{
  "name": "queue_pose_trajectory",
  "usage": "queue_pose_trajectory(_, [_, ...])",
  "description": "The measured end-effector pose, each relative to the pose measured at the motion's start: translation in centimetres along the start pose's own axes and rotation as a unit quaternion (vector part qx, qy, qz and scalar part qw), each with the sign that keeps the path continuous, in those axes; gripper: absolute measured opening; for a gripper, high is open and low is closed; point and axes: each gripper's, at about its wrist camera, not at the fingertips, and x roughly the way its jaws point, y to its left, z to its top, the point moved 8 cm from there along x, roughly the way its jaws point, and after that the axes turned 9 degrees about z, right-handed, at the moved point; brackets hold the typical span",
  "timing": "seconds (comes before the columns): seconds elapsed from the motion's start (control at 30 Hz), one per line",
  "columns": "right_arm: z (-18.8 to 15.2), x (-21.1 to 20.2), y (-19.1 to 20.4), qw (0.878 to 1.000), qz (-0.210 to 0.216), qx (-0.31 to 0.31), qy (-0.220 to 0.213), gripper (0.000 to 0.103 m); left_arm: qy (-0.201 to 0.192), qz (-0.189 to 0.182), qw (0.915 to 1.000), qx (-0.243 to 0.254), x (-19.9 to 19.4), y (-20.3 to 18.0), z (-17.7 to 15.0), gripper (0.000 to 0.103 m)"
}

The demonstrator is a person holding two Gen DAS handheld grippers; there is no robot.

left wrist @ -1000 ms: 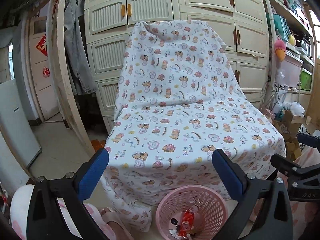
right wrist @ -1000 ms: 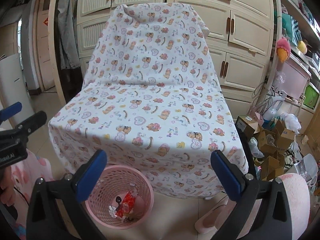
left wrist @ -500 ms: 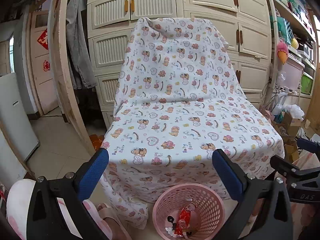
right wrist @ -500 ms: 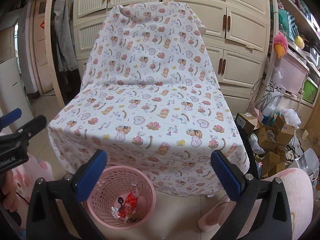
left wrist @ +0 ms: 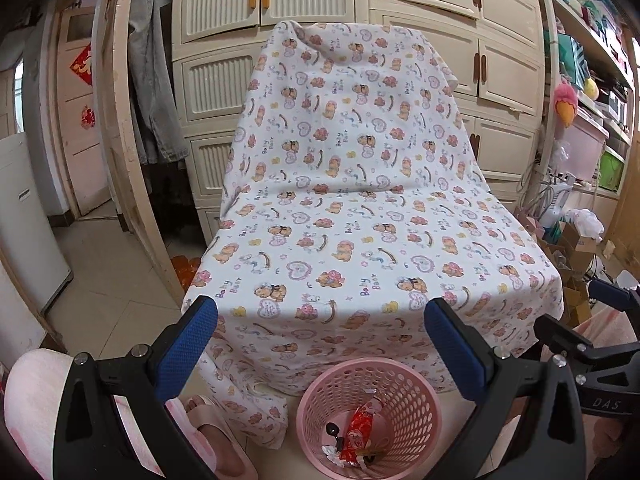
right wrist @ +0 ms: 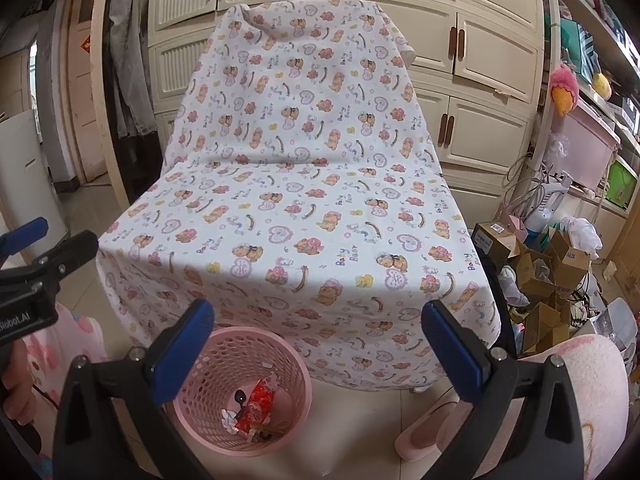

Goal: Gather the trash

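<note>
Trash [left wrist: 362, 430], a red wrapper among scraps, is seen at the bottom of the pink basket [left wrist: 416, 384] on the floor below the covered chair's [left wrist: 360, 248] front edge. Both the left gripper [left wrist: 320, 354] and right gripper [right wrist: 318, 354] are held wide apart and empty above it. Any remaining litter should be sought before closing; none is visible on the seat.

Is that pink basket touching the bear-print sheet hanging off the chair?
Cannot tell. In both wrist views the pink basket overlaps the bear-print sheet's hanging edge, with neither contact nor a gap plain.

Perforated pink plastic basket [left wrist: 370, 420]; matt printed cotton sheet [left wrist: 360, 216]; glossy wrapper [right wrist: 256, 406]
</note>
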Motion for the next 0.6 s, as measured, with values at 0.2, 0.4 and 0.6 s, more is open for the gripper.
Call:
queue_pose_trajectory(0.2, [-0.04,0.02,0.03,1.0,-0.001,0.0,0.0,0.103,0.006,0.002,1.0,-0.006,0.22,0.33,-0.12,0.102])
queue_pose_trajectory(0.4, [-0.05,0.03,-0.04,1.0,-0.002,-0.001,0.0,0.103,0.004,0.007,1.0,-0.003,0.19,0.3,-0.11,0.102])
queue_pose_trajectory(0.6, [-0.15,0.11,-0.52,1.0,-0.003,0.004,0.001,0.103,0.006,0.008,0.9999,-0.003,0.19,0.31,-0.17,0.102])
